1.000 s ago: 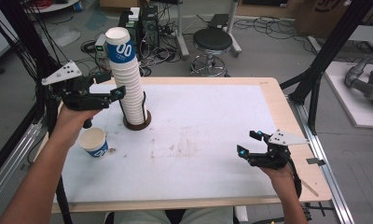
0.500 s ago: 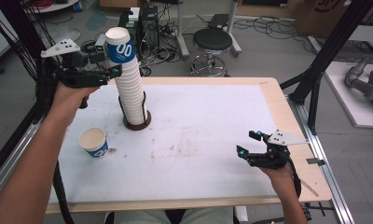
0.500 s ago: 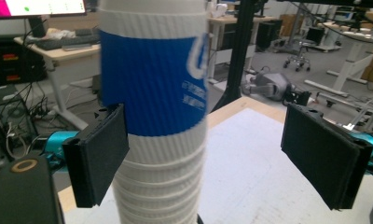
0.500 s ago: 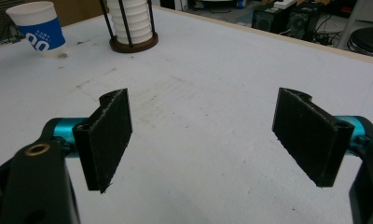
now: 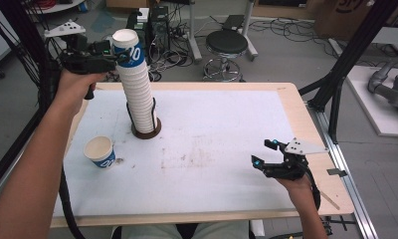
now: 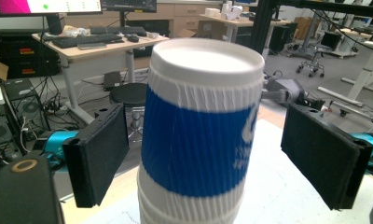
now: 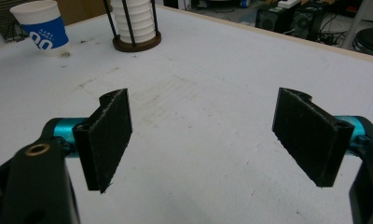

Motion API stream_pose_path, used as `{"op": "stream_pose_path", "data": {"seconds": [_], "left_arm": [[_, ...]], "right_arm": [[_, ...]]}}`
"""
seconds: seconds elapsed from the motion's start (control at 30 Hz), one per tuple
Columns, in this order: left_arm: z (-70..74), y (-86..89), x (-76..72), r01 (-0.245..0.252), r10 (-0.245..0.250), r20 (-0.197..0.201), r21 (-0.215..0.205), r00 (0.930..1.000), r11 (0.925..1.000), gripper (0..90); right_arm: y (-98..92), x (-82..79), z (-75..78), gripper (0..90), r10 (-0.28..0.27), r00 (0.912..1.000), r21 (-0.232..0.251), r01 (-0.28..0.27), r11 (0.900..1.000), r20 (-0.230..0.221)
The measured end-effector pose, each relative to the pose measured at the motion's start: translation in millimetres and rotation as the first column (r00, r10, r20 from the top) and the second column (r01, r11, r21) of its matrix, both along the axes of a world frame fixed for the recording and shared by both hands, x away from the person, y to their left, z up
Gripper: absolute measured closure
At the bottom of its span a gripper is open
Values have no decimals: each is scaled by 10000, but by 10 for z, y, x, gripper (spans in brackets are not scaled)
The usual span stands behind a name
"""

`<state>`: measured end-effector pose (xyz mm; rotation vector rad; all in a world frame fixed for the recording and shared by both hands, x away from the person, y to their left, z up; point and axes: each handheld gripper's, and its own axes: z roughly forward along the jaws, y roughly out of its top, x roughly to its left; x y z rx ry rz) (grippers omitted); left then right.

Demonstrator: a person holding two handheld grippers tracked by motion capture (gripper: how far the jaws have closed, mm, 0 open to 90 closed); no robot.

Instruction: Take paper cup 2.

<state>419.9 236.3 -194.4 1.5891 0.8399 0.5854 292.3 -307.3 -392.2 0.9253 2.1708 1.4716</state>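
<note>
A tall stack of white paper cups point(image 5: 139, 89) stands in a black wire holder with a round brown base point(image 5: 148, 132) on the table's left half. Its top cup point(image 5: 129, 47), blue-banded, sits between the jaws of my left gripper point(image 5: 118, 54), held level at the stack's top. In the left gripper view the pads point(image 6: 100, 154) stand off both sides of that cup point(image 6: 201, 135) with a gap, so the gripper is open. A single blue-and-white cup point(image 5: 100, 152) stands upright near the left front. My right gripper point(image 5: 264, 153) rests low at the right, open and empty point(image 7: 208, 137).
The white mat point(image 5: 212, 149) covers the wooden table point(image 5: 296, 99). Black frame posts point(image 5: 346, 64) rise at the right edge. A stool point(image 5: 227, 45) and cables lie on the floor beyond. In the right gripper view the loose cup point(image 7: 40, 28) and holder point(image 7: 135, 42) are far ahead.
My left gripper has risen along the stack from its middle to the top cup, moving slightly away. The right gripper has stayed put.
</note>
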Motion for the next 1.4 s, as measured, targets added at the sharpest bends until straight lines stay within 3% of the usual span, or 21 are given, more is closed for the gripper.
{"op": "stream_pose_path", "data": {"seconds": [0.27, 0.57, 0.8, 0.93, 1.1, 1.4], "left_arm": [[68, -42, 122, -149, 150, -34, 106, 9999, 9998, 152], [74, -78, 166, 223, -223, 131, -12, 9997, 9998, 271], [109, -98, 144, 180, -198, 410, 429, 9990, 9989, 289], [168, -89, 112, 158, -170, 792, 152, 9967, 9998, 297], [252, -73, 80, 198, -206, 871, 100, 9960, 9998, 297], [474, -6, -51, 253, -215, 1394, -258, 9900, 9993, 297]], "right_arm": [[-19, 5, -9, 203, -26, 10000, 26, 26, 10000, -31], [-33, 1, -7, 203, -37, 10000, 9, 37, 10000, -33], [-36, -2, -7, 203, -64, 10000, -1, 64, 10000, -58], [-30, 2, -9, 203, -65, 10000, 17, 65, 10000, -70], [-26, -2, -7, 203, -55, 9999, 11, 55, 10000, -110], [-33, -4, -8, 203, -64, 9999, 16, 64, 10000, -85]]}}
